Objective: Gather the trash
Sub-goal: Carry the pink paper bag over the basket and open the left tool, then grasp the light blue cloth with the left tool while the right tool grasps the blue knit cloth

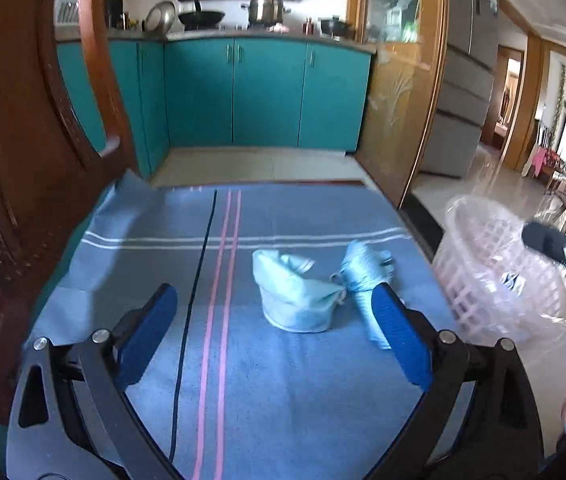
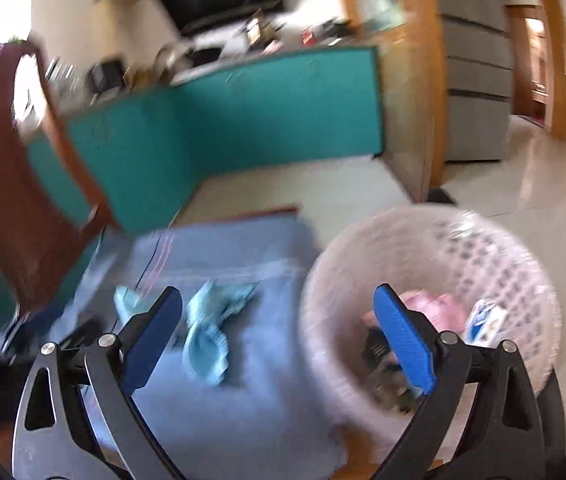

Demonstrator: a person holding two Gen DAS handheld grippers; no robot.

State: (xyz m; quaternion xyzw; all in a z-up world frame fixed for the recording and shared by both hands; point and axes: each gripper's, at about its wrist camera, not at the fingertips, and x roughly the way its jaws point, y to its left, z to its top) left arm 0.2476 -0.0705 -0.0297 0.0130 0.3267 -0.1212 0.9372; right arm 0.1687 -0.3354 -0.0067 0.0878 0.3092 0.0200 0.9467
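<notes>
Empty left gripper (image 1: pixel 275 322), masks (image 1: pixel 297 296) crosswise.

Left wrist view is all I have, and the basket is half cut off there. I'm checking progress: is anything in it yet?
Observer: Yes. The right wrist view looks into the basket; something pink lies at the bottom.
Operator: Anything else?
Observer: A blue-and-white packet leans against the inner wall, beside the pink item.
Operator: Is the right gripper carrying anything?
Observer: No. The right gripper is open and empty, one finger over the basket, the other over the cloth.
</notes>
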